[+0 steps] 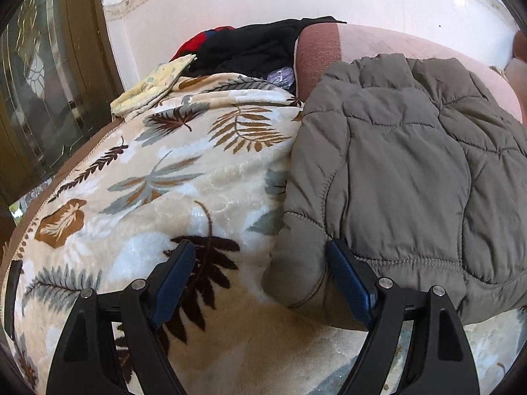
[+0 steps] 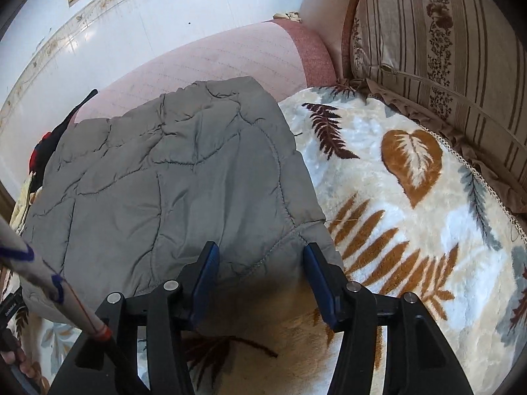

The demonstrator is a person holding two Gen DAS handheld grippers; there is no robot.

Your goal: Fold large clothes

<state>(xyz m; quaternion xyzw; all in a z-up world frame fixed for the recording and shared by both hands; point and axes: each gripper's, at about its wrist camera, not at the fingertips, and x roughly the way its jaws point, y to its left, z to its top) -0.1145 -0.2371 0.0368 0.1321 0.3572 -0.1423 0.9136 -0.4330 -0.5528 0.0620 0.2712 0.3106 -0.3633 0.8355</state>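
- My left gripper has its jaws wide apart and it holds nothing; the near left corner of the quilted jacket lies between the two blue pads, but they do not press on it.
- My right gripper is also parted, less wide, and it grips nothing. The near right corner of the same jacket sits between its fingers (the cloth looks loose there, not pinched).
- The grey-green jacket lies flat on the leaf-pattern blanket. Its far part rests against the pink cushion, so it covers the middle of the seat, with blanket free on both sides.
- Farther to the left I see a pile of dark clothes with something red in it, and a pale yellow cloth. To the far right stands a striped cushion.
- I judge the risk is this: if I close too high, the pads will take only the top layer of the padded cloth, and the jacket will open instead of folding.
- If I go too low, the plush blanket could come into the grip together with the hem and be dragged along.
- The two corners may also not be caught alike, and then the fold would come out crooked.
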